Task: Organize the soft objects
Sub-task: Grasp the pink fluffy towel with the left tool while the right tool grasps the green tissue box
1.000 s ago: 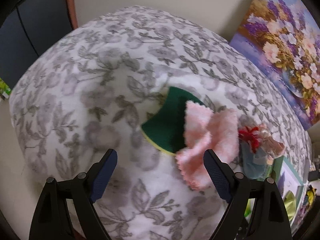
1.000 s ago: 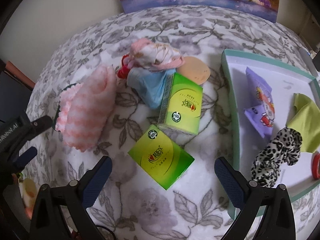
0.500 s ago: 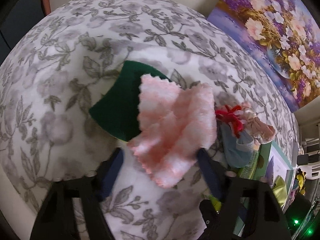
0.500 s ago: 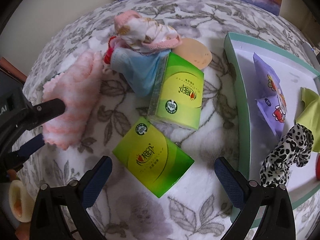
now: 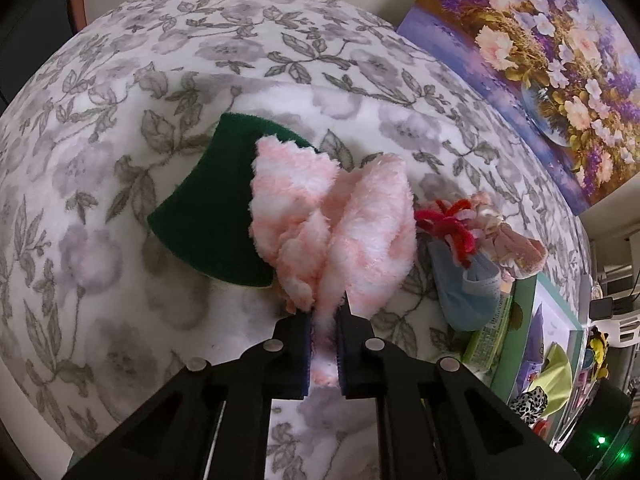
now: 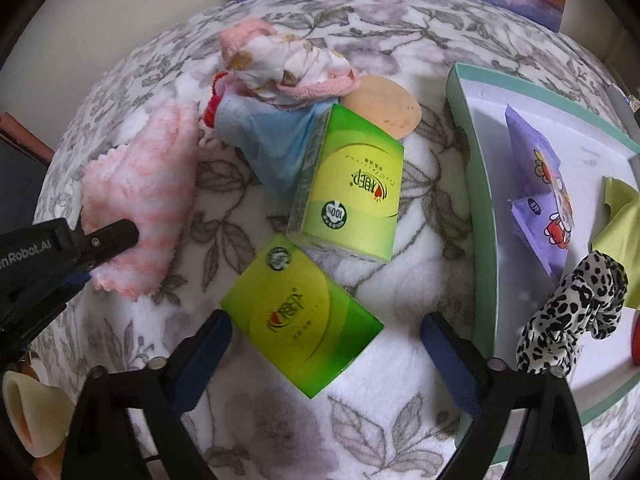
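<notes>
My left gripper (image 5: 323, 340) is shut on the near edge of a fluffy pink-and-white cloth (image 5: 340, 232), which bunches up between the pads. The same cloth (image 6: 140, 200) shows in the right wrist view with the left gripper (image 6: 100, 248) clamped on it. The cloth lies partly over a dark green sponge (image 5: 208, 204). My right gripper (image 6: 326, 354) hovers over a green tissue pack (image 6: 300, 320), its jaws wide apart and closing, the pads clear of the pack. A second green tissue pack (image 6: 352, 196) stands behind it.
A blue cloth (image 6: 268, 144), a floral pink-trimmed cloth (image 6: 288, 68), a red yarn bit (image 5: 448, 224) and a tan round pad (image 6: 384, 108) lie on the floral blanket (image 5: 100, 160). A teal-rimmed white tray (image 6: 480, 208) on the right holds purple packets, a leopard scrunchie and a lime cloth. A flower painting (image 5: 540, 60) leans behind.
The left gripper came down towards the pink cloth and closed on its near edge, bunching it. The right gripper's view shifted slightly and its jaws narrowed a little over the green pack.
</notes>
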`<state>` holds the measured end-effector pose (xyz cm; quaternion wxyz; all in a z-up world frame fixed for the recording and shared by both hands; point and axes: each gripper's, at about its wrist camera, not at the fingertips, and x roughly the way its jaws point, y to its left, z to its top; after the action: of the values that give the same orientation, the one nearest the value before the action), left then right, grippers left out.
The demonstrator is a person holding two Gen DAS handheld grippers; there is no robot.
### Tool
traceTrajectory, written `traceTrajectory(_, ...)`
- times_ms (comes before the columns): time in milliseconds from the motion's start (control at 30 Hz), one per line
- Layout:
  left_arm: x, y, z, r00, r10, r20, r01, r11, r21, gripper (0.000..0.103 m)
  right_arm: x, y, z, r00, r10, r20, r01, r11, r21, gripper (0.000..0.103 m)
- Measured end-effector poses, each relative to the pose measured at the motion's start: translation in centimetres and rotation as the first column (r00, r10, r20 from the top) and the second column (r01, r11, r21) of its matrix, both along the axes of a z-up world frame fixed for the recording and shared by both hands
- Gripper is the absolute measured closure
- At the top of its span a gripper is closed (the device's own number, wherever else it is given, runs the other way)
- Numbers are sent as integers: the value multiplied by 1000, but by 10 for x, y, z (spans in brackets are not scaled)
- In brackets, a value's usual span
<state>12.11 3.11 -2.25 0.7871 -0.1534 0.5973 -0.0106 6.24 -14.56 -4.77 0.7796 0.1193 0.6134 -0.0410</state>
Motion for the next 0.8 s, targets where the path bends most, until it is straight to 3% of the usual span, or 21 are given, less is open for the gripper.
traceTrajectory(133,-2,-2,6,1000,-10,21,10,1000,2,93,-1,-1,4,1000,3,12,-3,1000,13,28)
traceTrajectory(533,-9,-6,32,996,-24,90,23,1000,14,94,-12,-15,15,1000,8,13,-9,999,43,35)
traceTrajectory(800,-16,-8,69,979,-13,202,16,1000,-12,94,-18,-23,40,997,6,71,-11,998,58,41)
